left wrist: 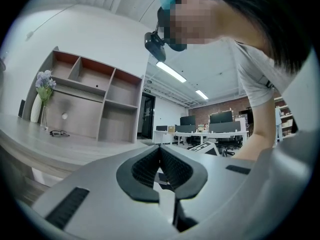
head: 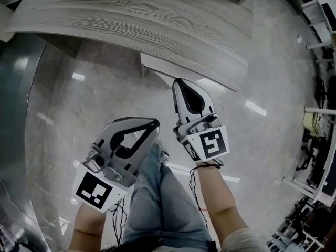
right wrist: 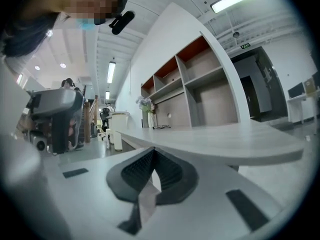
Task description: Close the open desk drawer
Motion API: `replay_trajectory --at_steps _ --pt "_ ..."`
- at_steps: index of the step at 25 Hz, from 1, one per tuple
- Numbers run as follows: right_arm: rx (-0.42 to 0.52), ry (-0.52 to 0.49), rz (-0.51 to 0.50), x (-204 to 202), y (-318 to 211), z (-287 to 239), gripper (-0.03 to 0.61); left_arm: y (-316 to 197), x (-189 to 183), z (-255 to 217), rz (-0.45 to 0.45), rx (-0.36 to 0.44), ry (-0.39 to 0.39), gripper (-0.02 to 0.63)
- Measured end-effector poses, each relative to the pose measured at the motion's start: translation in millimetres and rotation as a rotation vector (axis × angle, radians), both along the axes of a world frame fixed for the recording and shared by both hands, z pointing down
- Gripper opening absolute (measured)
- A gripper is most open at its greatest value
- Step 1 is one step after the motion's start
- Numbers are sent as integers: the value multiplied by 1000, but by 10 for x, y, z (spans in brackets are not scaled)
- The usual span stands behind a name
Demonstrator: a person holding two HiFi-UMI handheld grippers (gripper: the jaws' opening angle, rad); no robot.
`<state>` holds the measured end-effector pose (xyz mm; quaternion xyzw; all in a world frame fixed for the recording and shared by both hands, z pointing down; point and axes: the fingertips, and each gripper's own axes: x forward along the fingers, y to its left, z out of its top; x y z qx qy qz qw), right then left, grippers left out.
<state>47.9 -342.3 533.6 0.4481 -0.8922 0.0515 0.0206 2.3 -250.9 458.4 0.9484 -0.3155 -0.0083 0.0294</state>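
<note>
I have both grippers held low in front of the desk, out over the polished floor on the near side of its curved front edge.

The right gripper is the nearer of the two to the desk. Its jaws are pressed together at the tips with nothing between them, which its own view confirms. What I take to be the open drawer shows as a white ledge sticking out from under the desk's front edge. The right gripper's tip sits just short of that ledge's near edge and points at it. From the head view I cannot tell whether the two touch.

The left gripper hangs farther back from the desk, well apart from the drawer, above my jeans-clad leg. Its jaws are likewise closed on nothing, the ribbed pads meeting at the tip in its own view.

Seen from the right gripper view, the desk's grey wood-grain top runs level just above the jaws, so that gripper sits below the desktop. A shelf unit stands at the far side of the desk, with open compartments over closed grey fronts. In the left gripper view, a white vase of pale flowers stands on the desk beside the shelf unit's end, and a pair of glasses lies on the desktop in front of it.
</note>
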Motion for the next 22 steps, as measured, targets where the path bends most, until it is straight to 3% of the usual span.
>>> replay_trajectory --at_steps 15,22 --pt "43 -21 -66 208 902 -1850 8 442 394 -1280 15 31 -43 11" --pt "86 -21 -122 249 1332 -2539 8 645 463 -1780 -29 21 -10 11"
